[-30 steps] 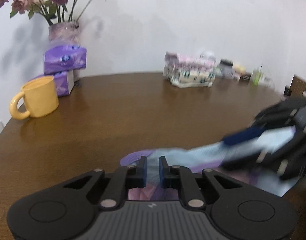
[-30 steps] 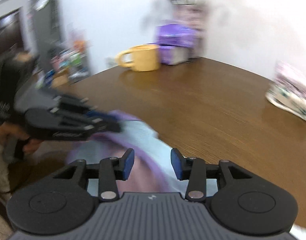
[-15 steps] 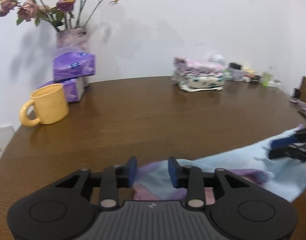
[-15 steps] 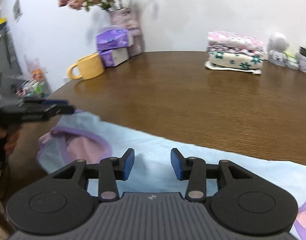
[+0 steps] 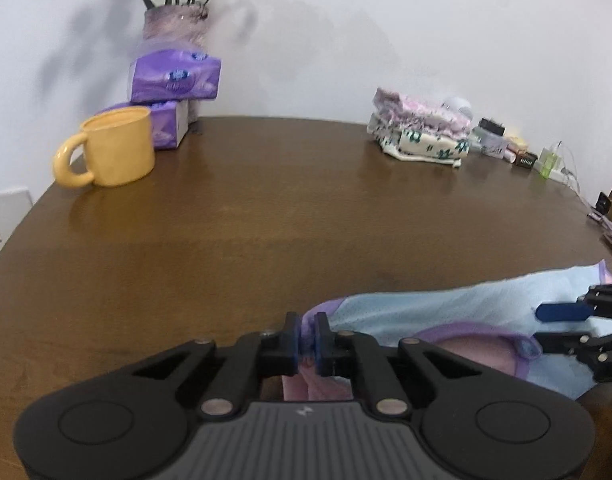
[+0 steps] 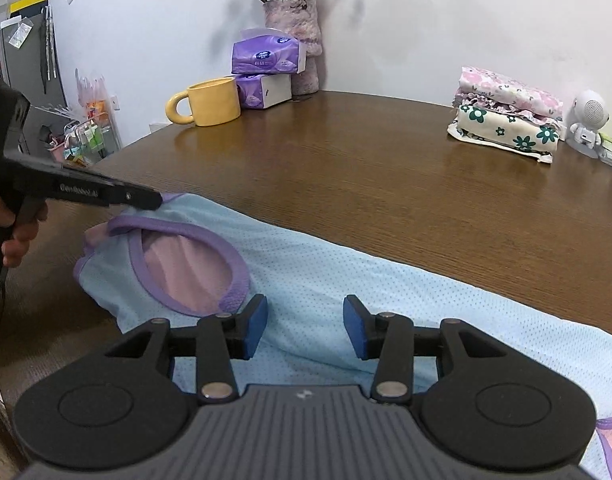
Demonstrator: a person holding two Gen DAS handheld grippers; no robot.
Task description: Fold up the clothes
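Right, my left gripper [image 5: 306,336] is clamped on the purple-trimmed shoulder of the light-blue mesh shirt [image 6: 325,280], lying flat on the round wooden table [image 6: 365,168]; my right gripper [image 6: 304,326] hovers over it, fingers apart

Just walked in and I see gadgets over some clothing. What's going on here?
A person is folding a light blue sleeveless top with purple trim on a round wooden table, a handheld gripper in each hand. The left gripper is shut on the top's purple shoulder edge. The right gripper hovers open over the spread fabric. A stack of folded clothes sits at the far side.
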